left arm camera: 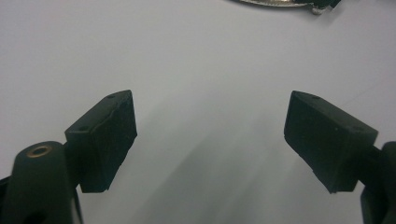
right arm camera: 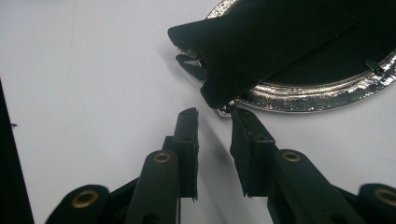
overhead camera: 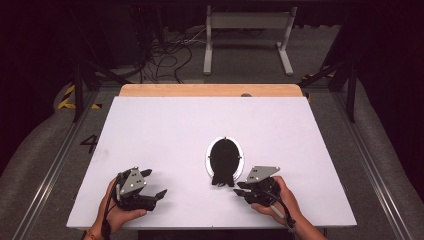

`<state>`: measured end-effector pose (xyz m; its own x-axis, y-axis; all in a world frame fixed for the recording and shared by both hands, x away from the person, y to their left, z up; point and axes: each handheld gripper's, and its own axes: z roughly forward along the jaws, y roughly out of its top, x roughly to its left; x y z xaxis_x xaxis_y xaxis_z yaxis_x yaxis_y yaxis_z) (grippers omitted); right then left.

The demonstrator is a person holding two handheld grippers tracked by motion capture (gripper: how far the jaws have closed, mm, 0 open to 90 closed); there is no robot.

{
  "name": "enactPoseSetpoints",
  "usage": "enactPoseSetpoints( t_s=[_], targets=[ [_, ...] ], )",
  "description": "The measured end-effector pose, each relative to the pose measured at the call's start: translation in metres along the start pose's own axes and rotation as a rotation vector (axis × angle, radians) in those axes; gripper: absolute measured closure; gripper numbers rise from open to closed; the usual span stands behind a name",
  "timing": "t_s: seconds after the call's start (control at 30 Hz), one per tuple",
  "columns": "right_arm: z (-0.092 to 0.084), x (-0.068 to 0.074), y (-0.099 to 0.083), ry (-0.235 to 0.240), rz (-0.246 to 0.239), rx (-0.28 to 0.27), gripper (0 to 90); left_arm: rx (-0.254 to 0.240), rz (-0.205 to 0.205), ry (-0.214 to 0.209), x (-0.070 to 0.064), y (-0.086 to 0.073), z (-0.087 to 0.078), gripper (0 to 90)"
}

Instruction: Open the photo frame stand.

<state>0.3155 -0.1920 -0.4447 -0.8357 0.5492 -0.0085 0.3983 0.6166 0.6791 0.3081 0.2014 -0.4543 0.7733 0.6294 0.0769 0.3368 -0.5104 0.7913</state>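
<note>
Right tool [right arm camera: 215,119] nearest: my jaws narrowed, nothing clamped, tips at near end of oval chrome-rimmed mirror with black face [right arm camera: 299,70], mid white surface [overhead camera: 165,130]. Left tool [left arm camera: 210,135] wide apart, idle. Mirror likely rigid, slick, breakable; black stand tab best hold. Underside hidden, far rim cut off.

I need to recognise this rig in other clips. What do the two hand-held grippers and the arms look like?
Both the left hand-held gripper and the right hand-held gripper are black, each topped by a grey three-cornered plate. Their jaws end in blocky black pads with brass-coloured pivot rivets. Black cables trail back; forearms are bare, unsleeved.
</note>
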Motion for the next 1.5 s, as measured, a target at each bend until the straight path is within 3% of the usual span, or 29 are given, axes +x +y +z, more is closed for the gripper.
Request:
enactPoseSetpoints(
  t_s=[0.3,0.67,0.87,1.07,1.5],
  targets=[
    [0.009,0.0,0.002,-0.01,0.005,0.02,72.9,0.024,0.0,-0.006,0.0,0.0,0.006,17.2],
    [0.013,-0.001,0.003,-0.016,0.019,-0.004,71.0,0.025,-0.016,-0.021,0.001,0.0,0.007,17.3],
    [0.015,-0.01,-0.001,0.06,0.114,-0.054,65.7,0.029,-0.015,-0.03,-0.001,0.001,0.009,16.9],
    [0.017,-0.019,-0.005,0.15,0.208,-0.103,53.2,0.051,-0.008,-0.036,-0.005,0.0,0.014,17.0],
    [0.022,-0.033,-0.006,0.275,0.376,-0.186,47.7,0.07,0.013,-0.034,-0.009,0.002,0.02,17.0]
  ],
)
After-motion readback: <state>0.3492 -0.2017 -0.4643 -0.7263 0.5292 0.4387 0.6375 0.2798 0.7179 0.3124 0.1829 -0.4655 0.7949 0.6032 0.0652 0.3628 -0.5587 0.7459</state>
